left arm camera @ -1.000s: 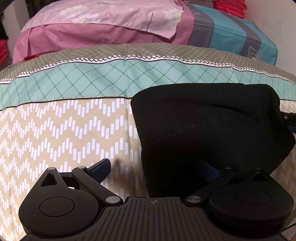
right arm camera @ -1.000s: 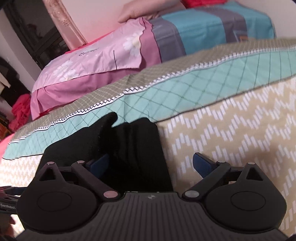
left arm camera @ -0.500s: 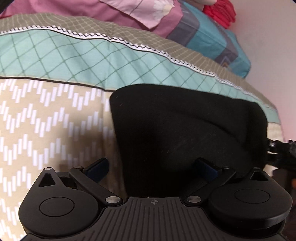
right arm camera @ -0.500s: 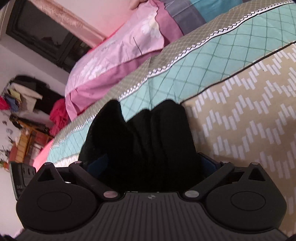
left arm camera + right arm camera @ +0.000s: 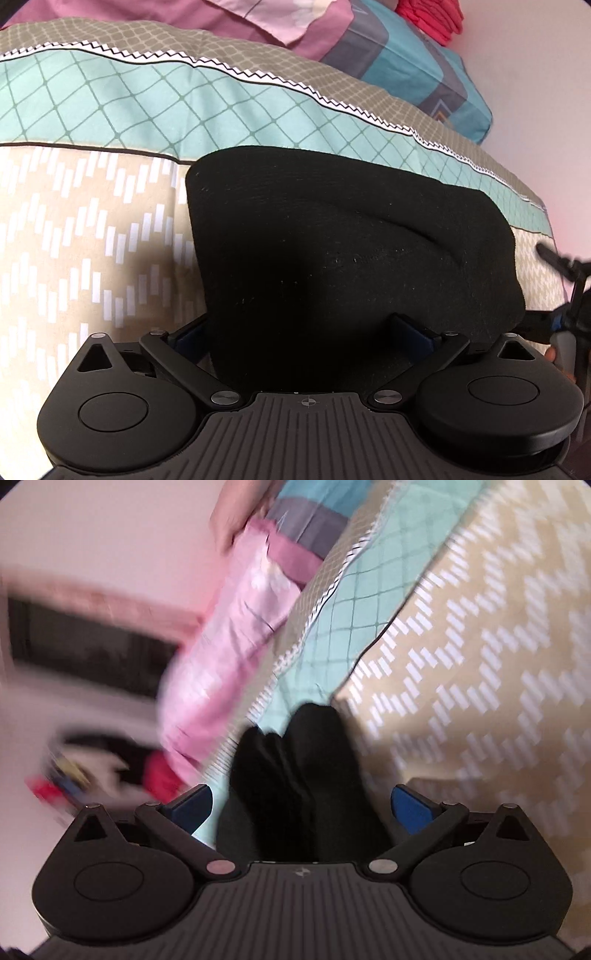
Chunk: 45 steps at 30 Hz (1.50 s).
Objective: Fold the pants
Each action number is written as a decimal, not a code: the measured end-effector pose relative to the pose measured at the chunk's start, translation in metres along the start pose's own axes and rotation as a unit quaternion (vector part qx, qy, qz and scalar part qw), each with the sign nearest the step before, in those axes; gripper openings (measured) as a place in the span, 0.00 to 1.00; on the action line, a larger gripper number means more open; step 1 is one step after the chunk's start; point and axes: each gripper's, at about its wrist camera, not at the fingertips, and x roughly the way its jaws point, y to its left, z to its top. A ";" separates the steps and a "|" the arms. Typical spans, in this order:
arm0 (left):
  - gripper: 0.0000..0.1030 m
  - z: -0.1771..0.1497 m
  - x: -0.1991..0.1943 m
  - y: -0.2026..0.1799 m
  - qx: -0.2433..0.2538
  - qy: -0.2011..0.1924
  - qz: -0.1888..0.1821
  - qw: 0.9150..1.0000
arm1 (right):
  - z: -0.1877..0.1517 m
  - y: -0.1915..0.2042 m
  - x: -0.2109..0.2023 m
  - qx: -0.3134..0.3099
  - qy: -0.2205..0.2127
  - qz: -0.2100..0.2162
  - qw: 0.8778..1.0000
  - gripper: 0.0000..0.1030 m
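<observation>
pants (image 5: 351,258) lie between both tools' (image 5: 303,332) (image 5: 301,808) spread fingers on patterned bedspread (image 5: 92,229).

Left wrist view was sharp and evenly lit by soft indoor light; I saw no glare. The black pants (image 5: 332,258) read as a near-featureless dark mass, with only faint lint specks and one crease visible. A soft shadow lay on the bedspread (image 5: 92,240) just left of them. Fisheye bending curved the bedspread stripes, and the corners were vignetted black.

Right wrist view was heavily motion-blurred: pink bedding (image 5: 229,646) and the room clutter smeared, bedspread pattern softened. The right hand-held gripper (image 5: 301,808) body stayed crisp.
</observation>
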 end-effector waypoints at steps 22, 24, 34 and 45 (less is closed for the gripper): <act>1.00 -0.005 0.003 -0.020 0.023 -0.033 0.029 0.999 | -0.021 0.069 0.042 -0.212 0.033 -0.117 0.970 0.51; 1.00 -0.008 -0.011 -0.022 0.016 -0.046 0.024 0.999 | -0.020 0.073 0.033 -0.202 0.028 -0.095 0.974 0.49; 1.00 -0.079 -0.107 -0.083 0.029 -0.093 0.021 0.995 | -0.062 0.094 -0.081 -0.203 0.034 -0.009 0.978 0.49; 1.00 -0.214 -0.077 -0.120 0.082 0.015 0.079 0.993 | -0.151 0.013 -0.151 -0.169 0.087 -0.156 0.969 0.68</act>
